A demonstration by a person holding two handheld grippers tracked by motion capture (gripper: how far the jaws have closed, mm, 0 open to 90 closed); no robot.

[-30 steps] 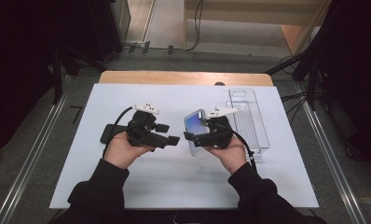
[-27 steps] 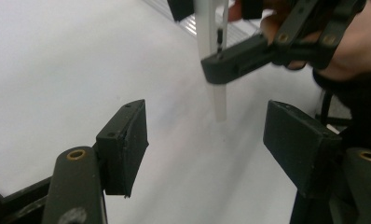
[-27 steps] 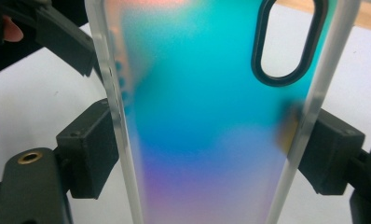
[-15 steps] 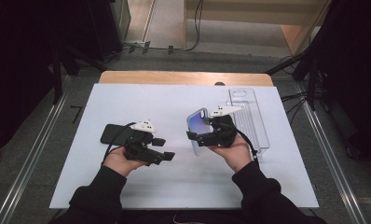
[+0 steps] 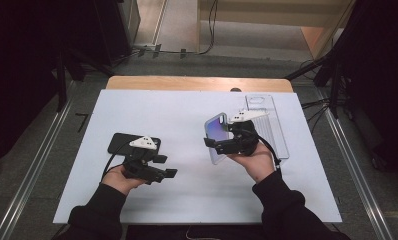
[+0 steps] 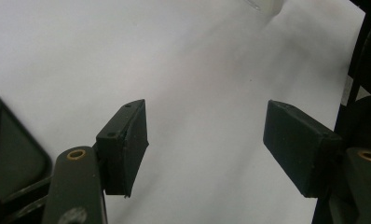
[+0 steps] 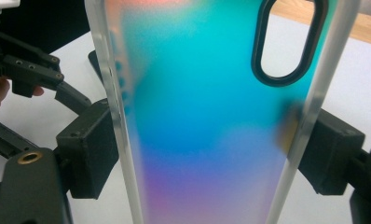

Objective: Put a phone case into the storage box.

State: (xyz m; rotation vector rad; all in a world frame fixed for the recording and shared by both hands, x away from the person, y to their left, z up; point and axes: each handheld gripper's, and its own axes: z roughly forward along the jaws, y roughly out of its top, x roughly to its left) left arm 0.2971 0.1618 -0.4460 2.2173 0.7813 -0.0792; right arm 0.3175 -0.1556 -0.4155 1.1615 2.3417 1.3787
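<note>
My right gripper is shut on an iridescent blue-to-purple phone case with clear edges, held upright above the white table. In the right gripper view both pads press on the long edges of the case, and its black-rimmed camera cutout is at the top. My left gripper hovers low at the front left, open and empty, jaws pointing right. In the left gripper view its jaws stand wide over bare table. A flat black phone-shaped object lies just behind it.
A clear phone case lies flat at the table's right, behind my right hand. A wooden strip runs along the far edge. The left hand and its gripper appear at the upper left of the right gripper view.
My left gripper has drawn away from the held case, moving down and toward the near-left of the table. My right gripper and the case have stayed put.
</note>
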